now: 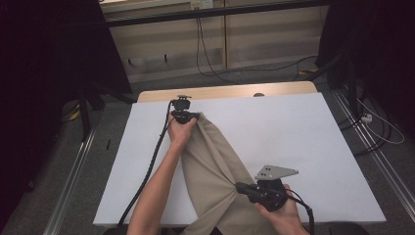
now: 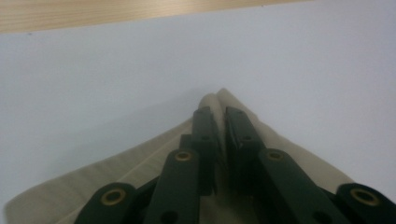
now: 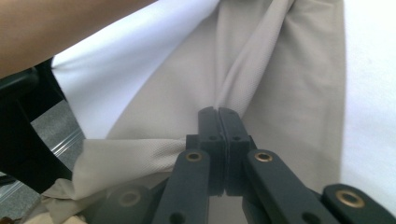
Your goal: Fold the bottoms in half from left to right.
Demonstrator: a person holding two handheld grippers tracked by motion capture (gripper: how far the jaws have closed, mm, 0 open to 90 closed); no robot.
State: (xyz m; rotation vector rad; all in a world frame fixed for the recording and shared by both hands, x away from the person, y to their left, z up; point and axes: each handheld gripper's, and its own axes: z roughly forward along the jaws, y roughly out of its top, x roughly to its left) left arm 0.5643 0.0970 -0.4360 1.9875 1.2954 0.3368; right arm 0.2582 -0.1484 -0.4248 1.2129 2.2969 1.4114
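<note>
White covering spreads over the table [image 1: 293,137], a strip of bare wood shows along its far edge, and grey floor with trailing cables lies beyond. On this surface lies a beige cloth [image 1: 210,161], and both grippers have hold of it. In the left gripper view the two black jaws stand nearly together with a rolled fold of the cloth [image 2: 219,100] pinched between them, its tip poking out just past the jaw ends; the rest of the fabric fans back and down on either side of the jaws over the white surface. In the right gripper view the jaws are pressed flat against each other on a gathered ridge of the cloth [image 3: 261,70], and creases radiate up and away from that pinch. Seen from above, the left gripper [image 1: 191,116] sits near the far left part of the table, gripping the far end of the cloth, with the person's left hand [image 1: 180,131] wrapped around it and the forearm reaching in from the bottom edge. The right gripper [image 1: 241,187] is near the front of the table, clamped on the cloth's right edge, held by the right hand [image 1: 281,213]. Between the two grippers the cloth runs as a long diagonal band, bunched at both pinches, its near end hanging over the front edge of the table.
</note>
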